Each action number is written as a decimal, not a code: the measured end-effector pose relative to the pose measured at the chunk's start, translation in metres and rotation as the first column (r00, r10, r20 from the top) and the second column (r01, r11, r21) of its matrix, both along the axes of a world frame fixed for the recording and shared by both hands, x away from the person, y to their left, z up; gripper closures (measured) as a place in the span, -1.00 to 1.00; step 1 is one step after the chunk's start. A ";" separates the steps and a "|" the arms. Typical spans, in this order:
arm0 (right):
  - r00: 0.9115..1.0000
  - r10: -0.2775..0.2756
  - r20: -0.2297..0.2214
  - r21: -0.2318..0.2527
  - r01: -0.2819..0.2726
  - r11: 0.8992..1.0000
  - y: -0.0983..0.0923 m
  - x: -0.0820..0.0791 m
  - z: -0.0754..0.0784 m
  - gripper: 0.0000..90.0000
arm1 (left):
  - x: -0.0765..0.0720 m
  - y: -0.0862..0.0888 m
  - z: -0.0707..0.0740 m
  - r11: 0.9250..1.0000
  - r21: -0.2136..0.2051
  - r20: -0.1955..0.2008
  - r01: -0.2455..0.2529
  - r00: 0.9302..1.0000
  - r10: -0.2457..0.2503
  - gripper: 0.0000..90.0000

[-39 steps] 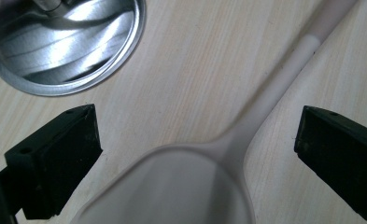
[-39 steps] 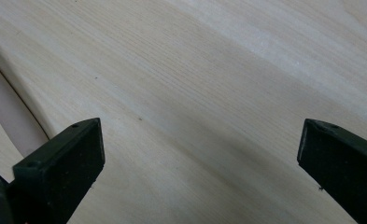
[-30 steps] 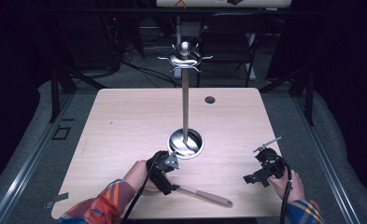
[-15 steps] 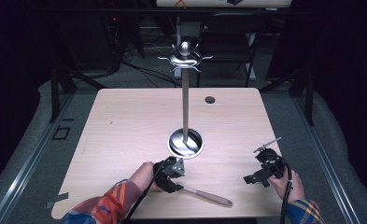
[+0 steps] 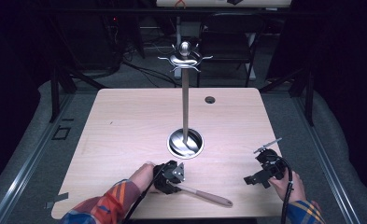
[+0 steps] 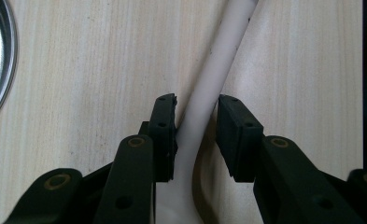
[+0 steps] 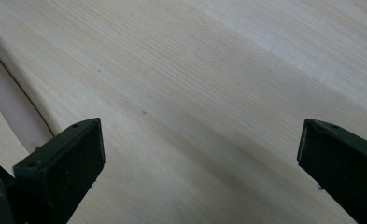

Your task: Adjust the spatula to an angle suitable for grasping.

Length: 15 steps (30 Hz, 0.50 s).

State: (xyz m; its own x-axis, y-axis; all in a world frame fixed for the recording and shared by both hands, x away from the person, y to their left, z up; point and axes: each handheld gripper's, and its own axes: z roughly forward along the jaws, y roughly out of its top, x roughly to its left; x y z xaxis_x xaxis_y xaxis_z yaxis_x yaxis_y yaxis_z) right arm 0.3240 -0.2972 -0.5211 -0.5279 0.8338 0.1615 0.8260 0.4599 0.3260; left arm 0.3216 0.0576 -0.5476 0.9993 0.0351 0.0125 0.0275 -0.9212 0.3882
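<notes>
Left gripper (image 5: 175,176) low over the near edge of the table (image 5: 125,130), jaws set either side of the pale handle of a utensil (image 5: 204,196) lying flat on the wood — handle runs out to the person's right, working end hidden under the gripper, so cannot tell whether it is a spoon or a spatula. In the left gripper view the handle (image 6: 209,100) passes up between the two black jaws: one pad against it, the other with a sliver of gap, so the jaws straddle the handle and are not yet clamped on it. Right gripper (image 5: 264,171) rests near the table's right front corner, well apart from the utensil, jaws spread wide over bare wood and holding nothing. The tall metal stand (image 5: 185,95) rises from its round shiny base (image 5: 186,143) mid-table, hooks at the top with nothing hanging from them; the base sits just beyond the left gripper. Judged step: the grasp on the utensil, approach done, closing not yet done. Next move calls for pinching the handle firmly, then a clean lift — the handle is thin and smooth, so a loose grip could let it swivel or slip. Likely destination is a hook on the stand, though that is a guess.
</notes>
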 end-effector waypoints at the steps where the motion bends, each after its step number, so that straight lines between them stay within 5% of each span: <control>1: 1.000 0.000 0.000 0.000 0.000 1.000 0.000 0.000 0.000 -0.99 | 0.000 0.000 0.000 1.000 0.000 0.000 0.000 1.000 0.000 0.52; 15: 1.000 0.010 -0.020 -0.005 -0.010 1.000 0.000 -0.001 -0.001 -0.99 | 0.000 0.009 0.003 0.998 0.058 0.000 0.036 0.999 -0.036 0.65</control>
State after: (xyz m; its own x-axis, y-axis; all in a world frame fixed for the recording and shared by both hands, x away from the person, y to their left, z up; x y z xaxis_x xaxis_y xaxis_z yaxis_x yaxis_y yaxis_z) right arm 0.3230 -0.2973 -0.5224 -0.5328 0.8295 0.1674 0.8276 0.4696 0.3074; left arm 0.3214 0.0664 -0.5447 0.9999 -0.0017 0.0149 -0.0066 -0.9425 0.3341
